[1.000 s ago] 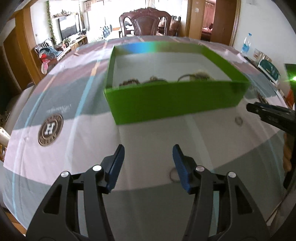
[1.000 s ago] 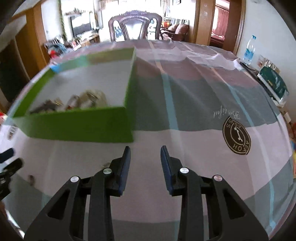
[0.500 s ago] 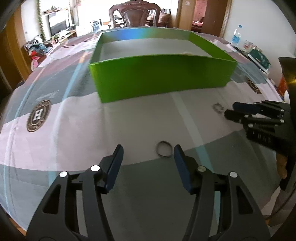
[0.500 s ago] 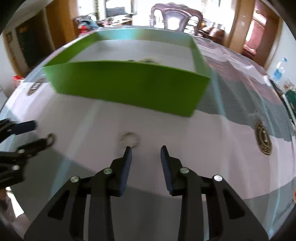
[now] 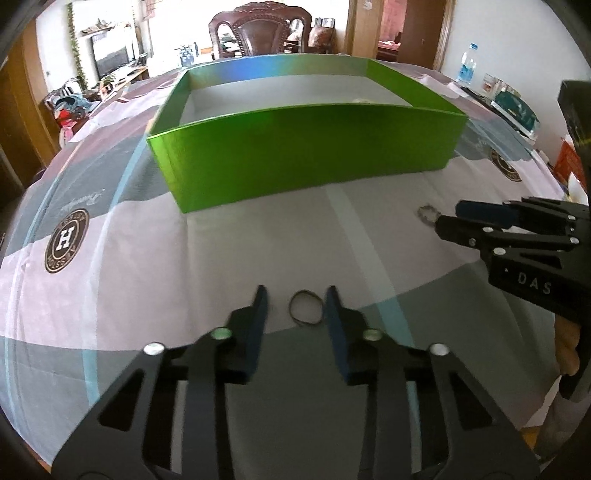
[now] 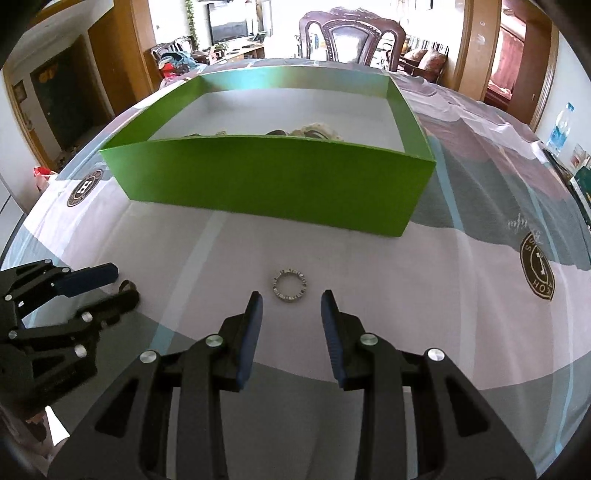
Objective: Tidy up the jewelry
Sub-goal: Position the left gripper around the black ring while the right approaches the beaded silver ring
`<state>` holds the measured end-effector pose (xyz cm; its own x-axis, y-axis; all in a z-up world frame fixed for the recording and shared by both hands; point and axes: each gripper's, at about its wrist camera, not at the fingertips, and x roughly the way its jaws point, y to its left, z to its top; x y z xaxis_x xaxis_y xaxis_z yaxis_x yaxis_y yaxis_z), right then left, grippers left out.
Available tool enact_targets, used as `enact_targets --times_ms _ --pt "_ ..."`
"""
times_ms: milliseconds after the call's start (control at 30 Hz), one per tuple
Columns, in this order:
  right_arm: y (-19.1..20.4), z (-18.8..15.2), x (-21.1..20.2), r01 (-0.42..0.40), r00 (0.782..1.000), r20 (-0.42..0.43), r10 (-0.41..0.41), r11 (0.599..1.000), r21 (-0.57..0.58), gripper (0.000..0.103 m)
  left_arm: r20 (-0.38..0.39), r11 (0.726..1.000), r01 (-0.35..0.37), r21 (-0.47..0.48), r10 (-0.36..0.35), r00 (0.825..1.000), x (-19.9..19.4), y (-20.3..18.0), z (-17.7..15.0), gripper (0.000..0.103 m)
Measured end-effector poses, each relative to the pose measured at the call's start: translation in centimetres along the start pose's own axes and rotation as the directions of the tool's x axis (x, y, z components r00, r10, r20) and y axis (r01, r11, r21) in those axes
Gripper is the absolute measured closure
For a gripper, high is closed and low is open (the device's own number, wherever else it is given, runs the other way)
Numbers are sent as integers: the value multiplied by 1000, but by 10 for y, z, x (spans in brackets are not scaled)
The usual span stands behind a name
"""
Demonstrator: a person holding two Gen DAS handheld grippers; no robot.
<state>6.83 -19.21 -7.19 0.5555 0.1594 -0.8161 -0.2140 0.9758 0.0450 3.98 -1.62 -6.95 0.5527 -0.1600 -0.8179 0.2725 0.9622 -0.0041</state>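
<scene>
A green box [image 5: 306,158] [image 6: 273,177] stands on the tablecloth, with several jewelry pieces [image 6: 314,131] showing over its near wall. A dark ring [image 5: 304,308] lies flat on the cloth between the tips of my left gripper [image 5: 294,295]. Its jaws are closing, and the pads are not pressing on the ring. A silver studded ring [image 6: 290,285] [image 5: 426,213] lies just ahead of my right gripper [image 6: 291,298], which is open and empty. In the right wrist view, the left gripper [image 6: 123,284] is at the left edge.
The striped tablecloth has round logos [image 5: 66,240] [image 6: 537,266]. A carved wooden chair [image 6: 351,35] stands behind the table. A water bottle [image 5: 467,66] and packets sit at the far right. A hand [image 5: 569,350] holds the right gripper.
My left jaws have narrowed around the dark ring, which now lies between the tips. My right gripper has swung left from beside the box to just behind the silver ring.
</scene>
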Motion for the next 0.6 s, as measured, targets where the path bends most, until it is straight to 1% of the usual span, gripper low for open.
enact_targets --times_ms 33,200,233,300,367,433,600 --pt "0 0 1 5 1000 0 -5 1000 2 69 3 1000 -11 -4 11 1000 1 2 1 82" --pt "3 2 11 12 1000 -10 -12 1000 3 69 5 999 -27 -21 27 1000 2 6 3 82" --pt "5 2 12 16 1000 -10 -16 1000 -1 70 5 999 -29 -22 29 1000 2 6 3 82" --pt "7 2 12 11 1000 -8 -11 1000 -12 84 5 999 -31 -23 31 1000 2 7 4 82" --pt "11 1 12 -4 1000 -11 4 1000 -19 87 5 999 -31 -25 31 1000 2 7 4 82" --pt "15 -1 11 -6 1000 -11 6 1000 -30 87 5 999 -33 -27 33 999 3 7 4 82" --pt "31 -9 6 -51 999 -21 50 997 -65 87 5 999 -35 -30 35 999 3 8 4 82"
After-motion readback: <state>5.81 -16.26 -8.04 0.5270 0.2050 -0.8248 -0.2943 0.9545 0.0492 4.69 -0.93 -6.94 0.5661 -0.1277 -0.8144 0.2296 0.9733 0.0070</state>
